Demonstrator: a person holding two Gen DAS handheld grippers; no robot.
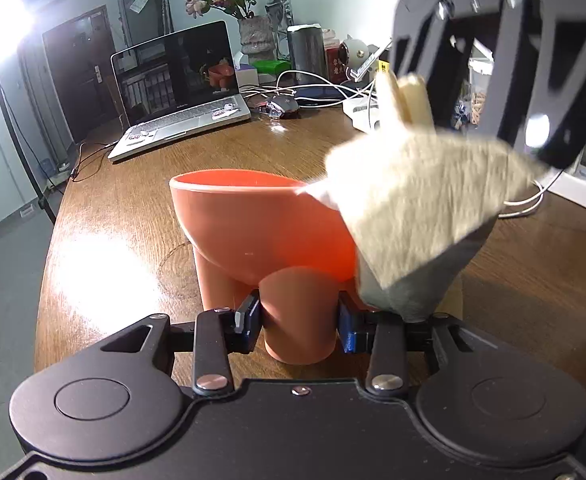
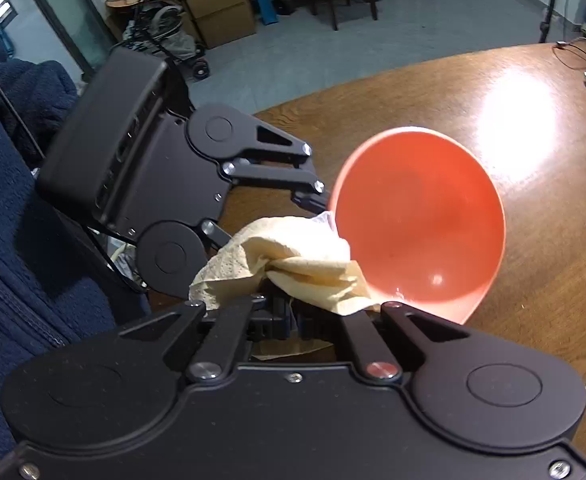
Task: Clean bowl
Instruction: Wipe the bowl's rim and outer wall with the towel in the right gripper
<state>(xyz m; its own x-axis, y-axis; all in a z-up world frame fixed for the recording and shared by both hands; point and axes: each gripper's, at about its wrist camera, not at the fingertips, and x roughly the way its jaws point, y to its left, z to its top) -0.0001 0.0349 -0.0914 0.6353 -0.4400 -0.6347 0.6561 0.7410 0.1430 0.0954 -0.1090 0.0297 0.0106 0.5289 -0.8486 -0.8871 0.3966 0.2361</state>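
An orange bowl (image 1: 253, 224) with cylindrical legs is tilted above the wooden table (image 1: 133, 208). My left gripper (image 1: 299, 320) is shut on one of its legs. The bowl's inside faces the right wrist view (image 2: 421, 220). My right gripper (image 2: 293, 322) is shut on a crumpled cream paper towel (image 2: 293, 260), which lies against the bowl's near rim. In the left wrist view the towel (image 1: 421, 200) hangs from the right gripper's black body at the top right and covers the bowl's right side.
An open laptop (image 1: 177, 88) sits at the far side of the table, with a mouse (image 1: 281, 104), white cables, a flower vase (image 1: 255, 36) and boxes behind it. A white power adapter (image 1: 577, 188) lies at the right. Blue clothing (image 2: 13, 220) is at the left.
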